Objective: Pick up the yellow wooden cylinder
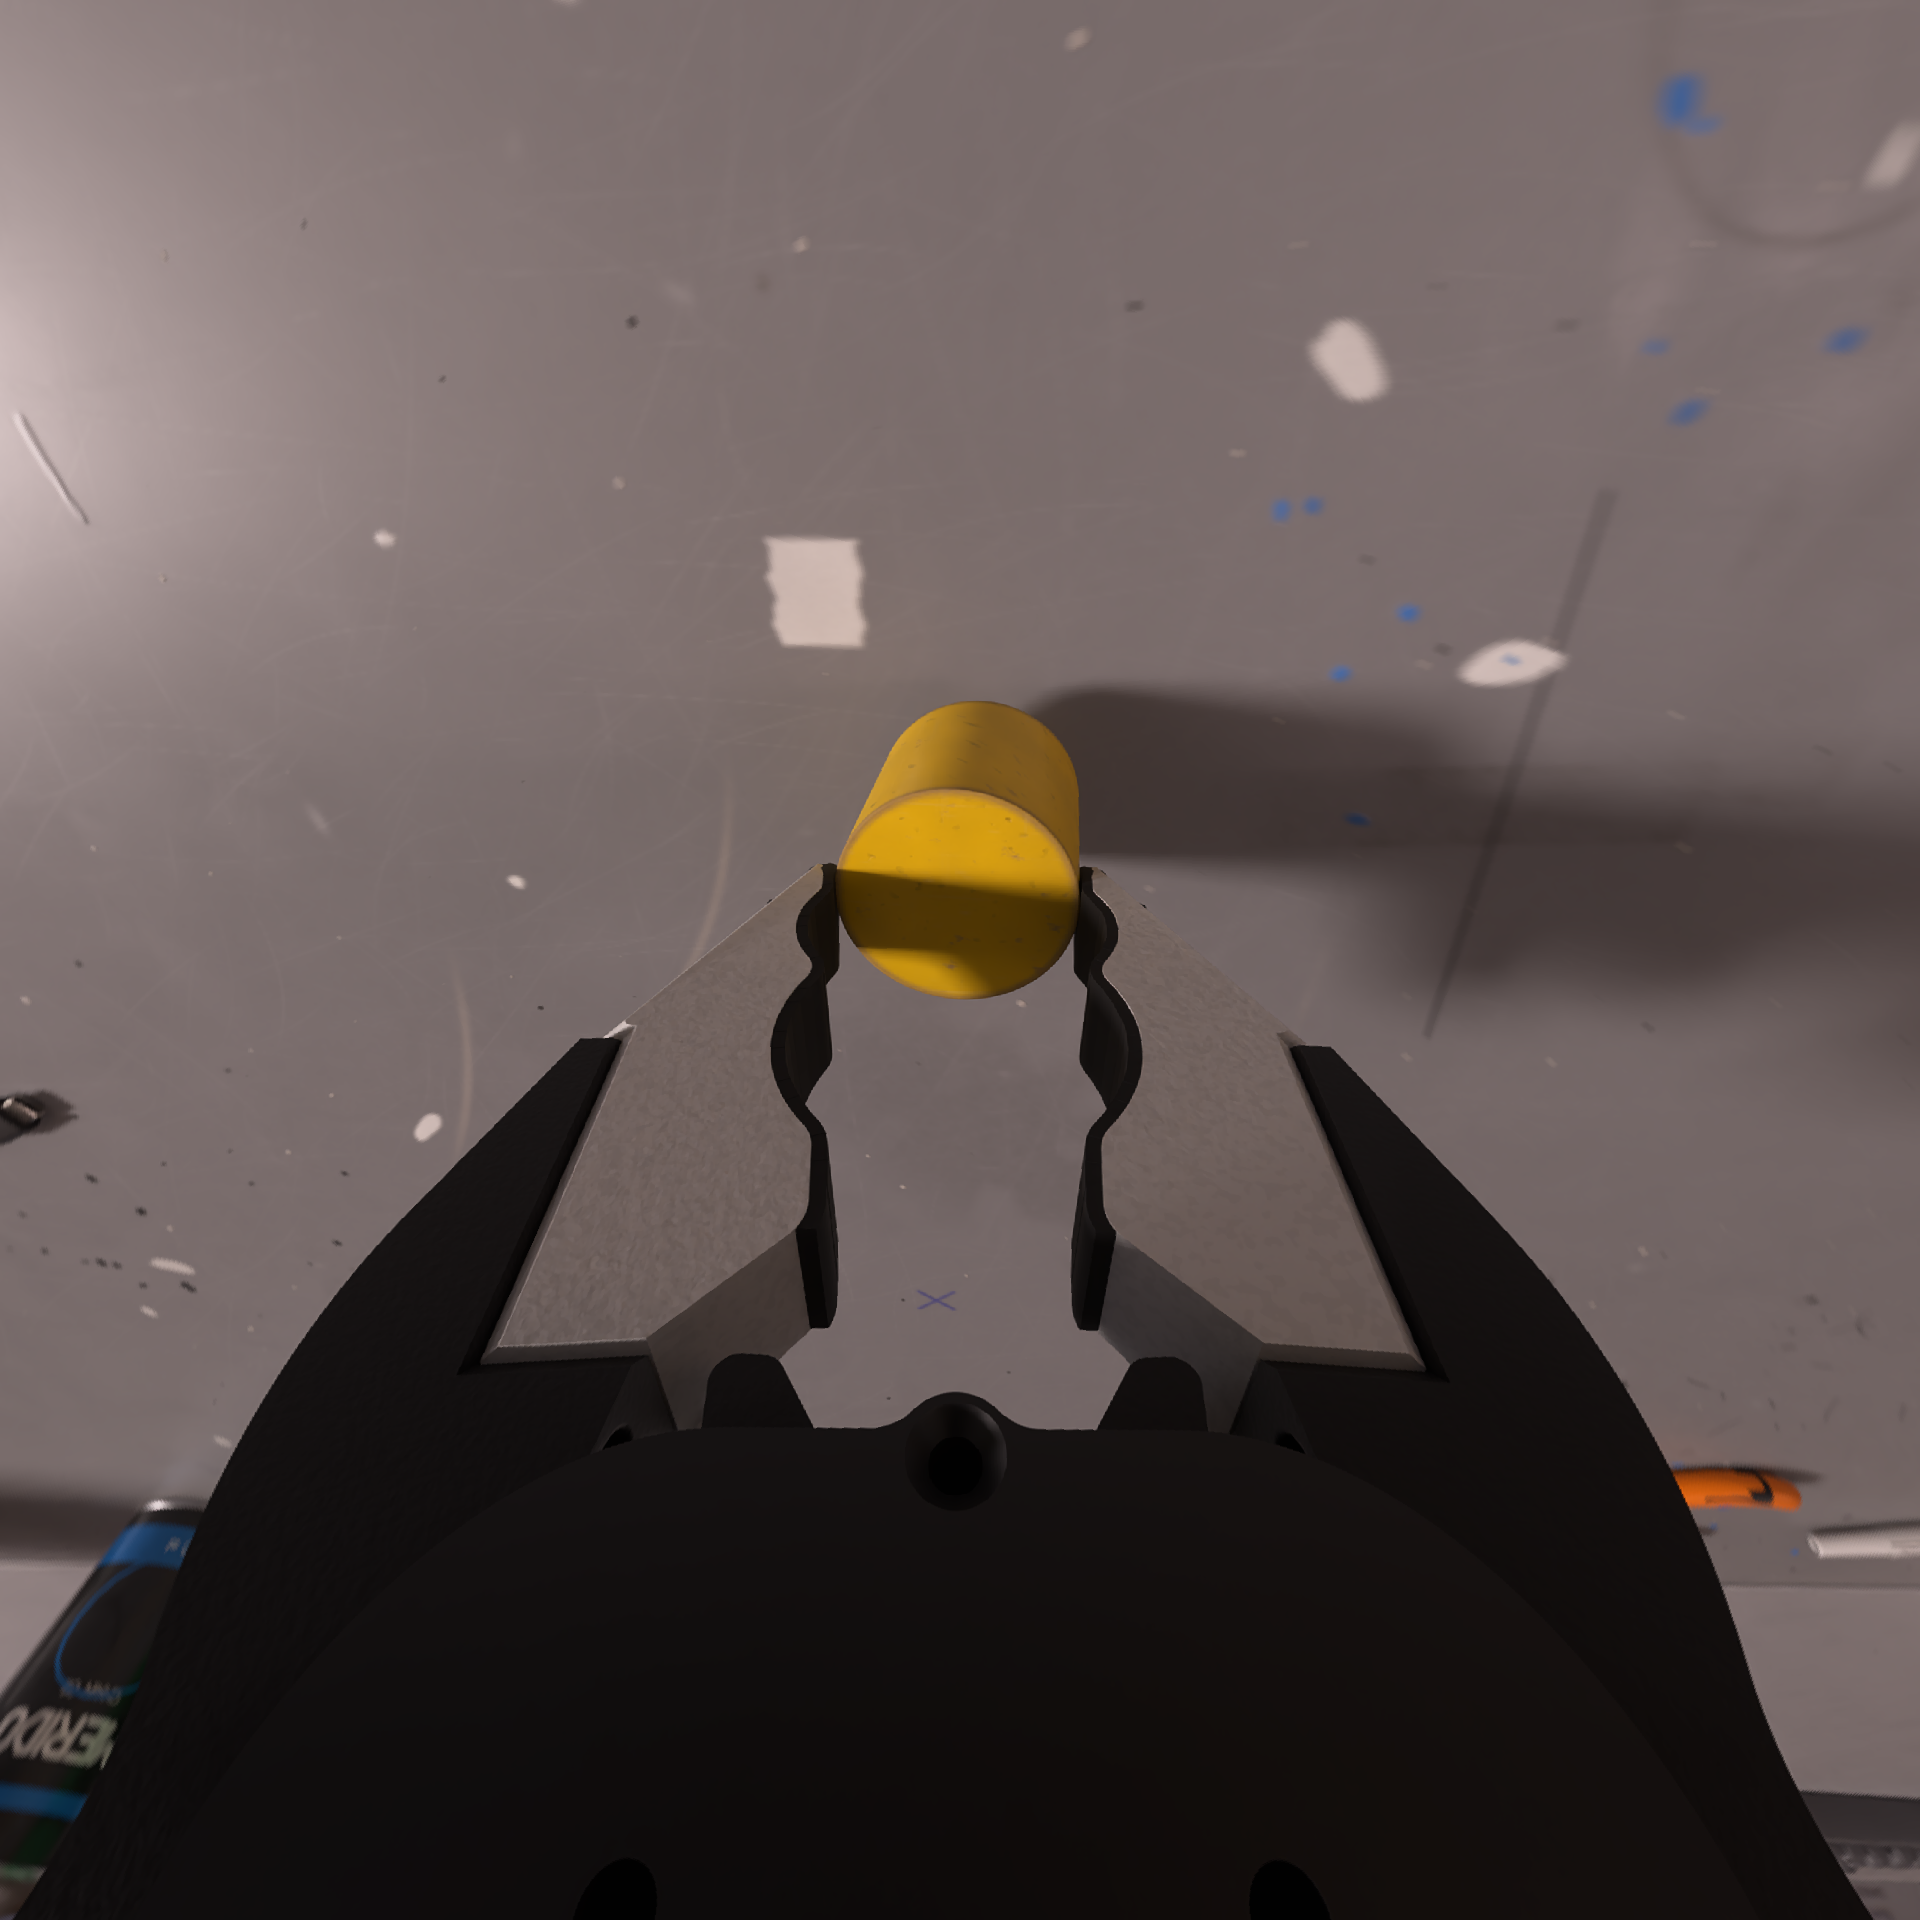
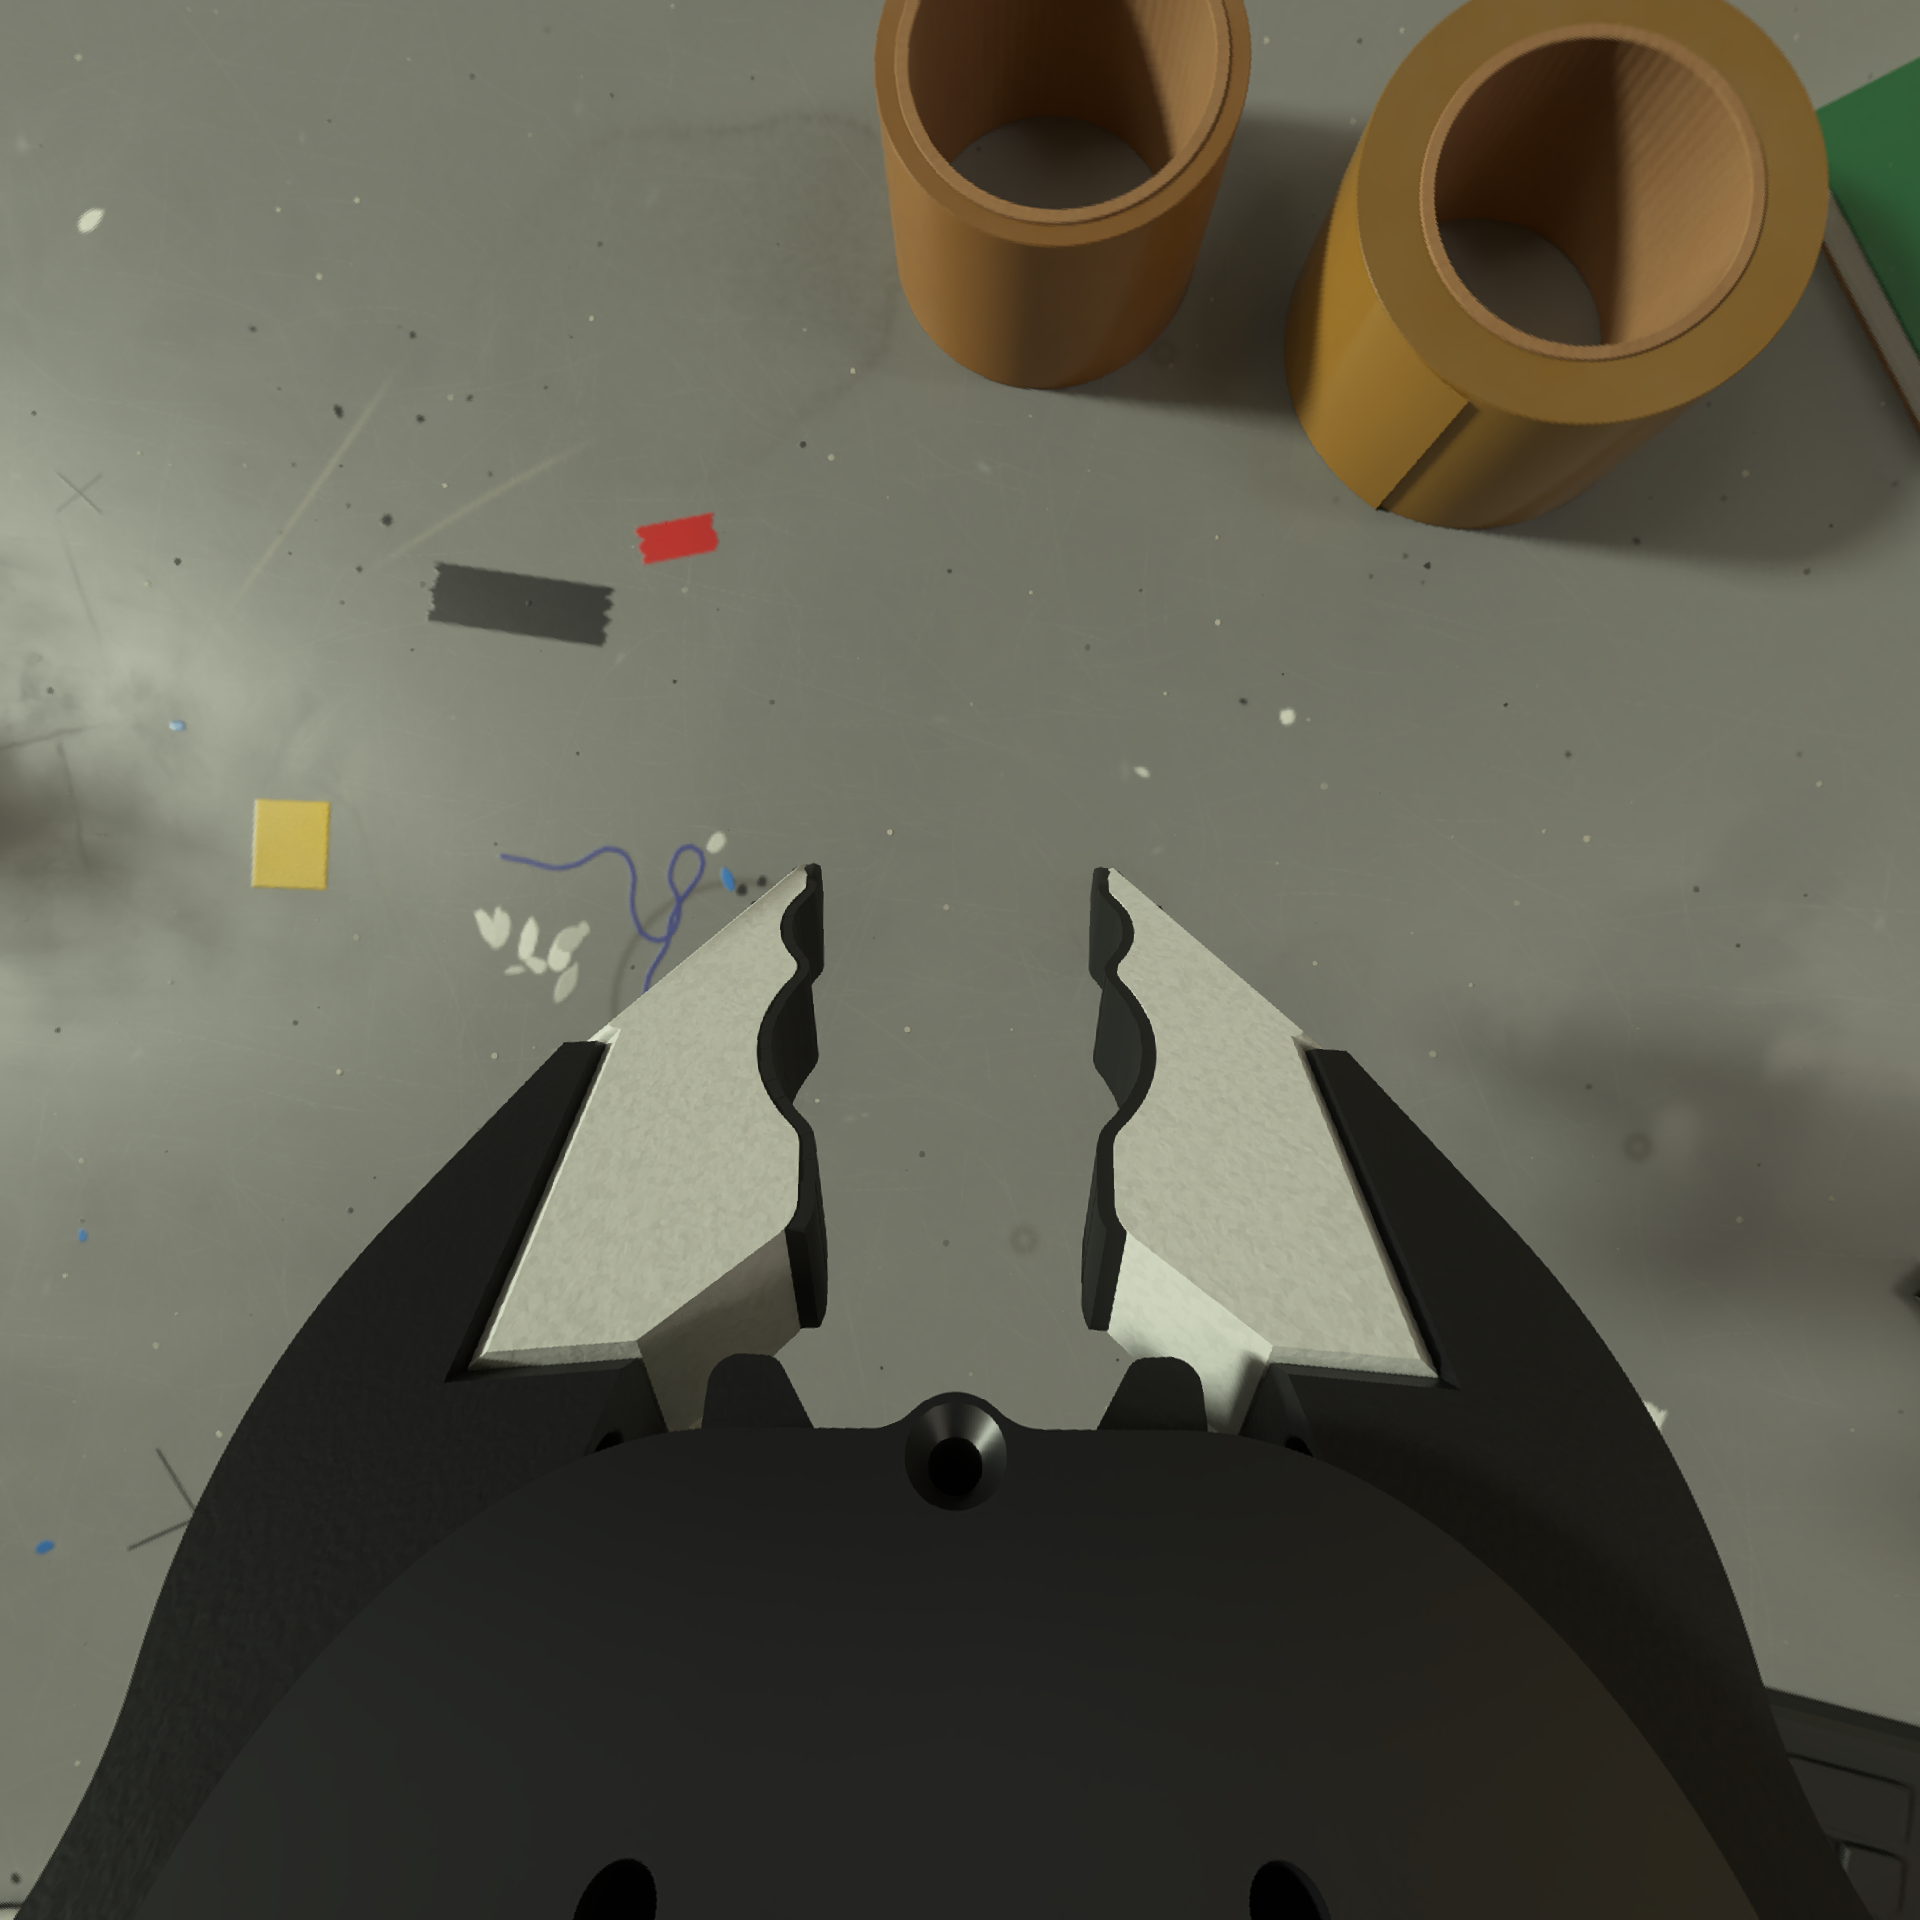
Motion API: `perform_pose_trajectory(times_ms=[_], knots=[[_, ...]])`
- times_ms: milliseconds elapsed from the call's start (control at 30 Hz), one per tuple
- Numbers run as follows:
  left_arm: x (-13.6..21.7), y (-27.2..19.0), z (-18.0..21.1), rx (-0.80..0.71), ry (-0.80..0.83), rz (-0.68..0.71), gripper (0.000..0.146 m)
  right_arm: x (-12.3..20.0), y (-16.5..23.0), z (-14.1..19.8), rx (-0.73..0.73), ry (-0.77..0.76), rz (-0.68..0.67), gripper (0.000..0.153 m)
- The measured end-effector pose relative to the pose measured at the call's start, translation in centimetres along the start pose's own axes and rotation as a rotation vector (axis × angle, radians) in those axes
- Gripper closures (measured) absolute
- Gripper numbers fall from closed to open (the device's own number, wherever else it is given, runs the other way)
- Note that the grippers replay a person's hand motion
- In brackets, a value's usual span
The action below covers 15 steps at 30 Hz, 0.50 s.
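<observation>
The yellow wooden cylinder (image 1: 961, 862) sits between the tips of my left gripper (image 1: 956, 904) in the left wrist view. Both fingertip pads touch its sides, so the gripper is shut on it. Its round end face points toward the camera, and its shadow falls on the grey table well to the right, so it seems held above the surface. My right gripper (image 2: 956, 904) is open and empty above the grey table in the right wrist view. The cylinder does not show in that view.
Two brown tape rolls (image 2: 1060, 197) (image 2: 1558, 260) stand beyond the right gripper, with a green book (image 2: 1881, 197) at the far right edge. A blue-and-black can (image 1: 83, 1683) lies at the lower left of the left wrist view, an orange object (image 1: 1735, 1488) and a white pen (image 1: 1865, 1540) at its right.
</observation>
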<state>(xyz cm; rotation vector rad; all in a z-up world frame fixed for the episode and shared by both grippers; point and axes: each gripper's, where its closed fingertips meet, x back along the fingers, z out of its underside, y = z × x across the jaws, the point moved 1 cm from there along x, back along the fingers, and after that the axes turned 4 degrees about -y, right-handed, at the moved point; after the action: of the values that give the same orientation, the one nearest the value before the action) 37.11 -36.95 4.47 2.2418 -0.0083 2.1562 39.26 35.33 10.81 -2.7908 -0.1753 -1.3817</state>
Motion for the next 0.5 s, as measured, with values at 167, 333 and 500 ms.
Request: perform_pose_trajectory(times_ms=[167, 333, 500], knots=[[5.1, -3.7, -0.4, -0.128, -0.193, 0.195, 0.101, 0.7, 1.5, -1.0, 0.038, -0.037, -0.039, 0.104], [13.7, -11.9, 0.0, -0.385, -0.519, 0.667, 0.101, 3.1, 5.9, -4.9, 0.166, -0.285, -0.179, 0.104], [18.7, -21.5, 4.3, -0.705, -0.477, 1.174, 0.101, 9.8, 15.5, -9.5, 0.573, -0.858, -0.291, 0.084]])
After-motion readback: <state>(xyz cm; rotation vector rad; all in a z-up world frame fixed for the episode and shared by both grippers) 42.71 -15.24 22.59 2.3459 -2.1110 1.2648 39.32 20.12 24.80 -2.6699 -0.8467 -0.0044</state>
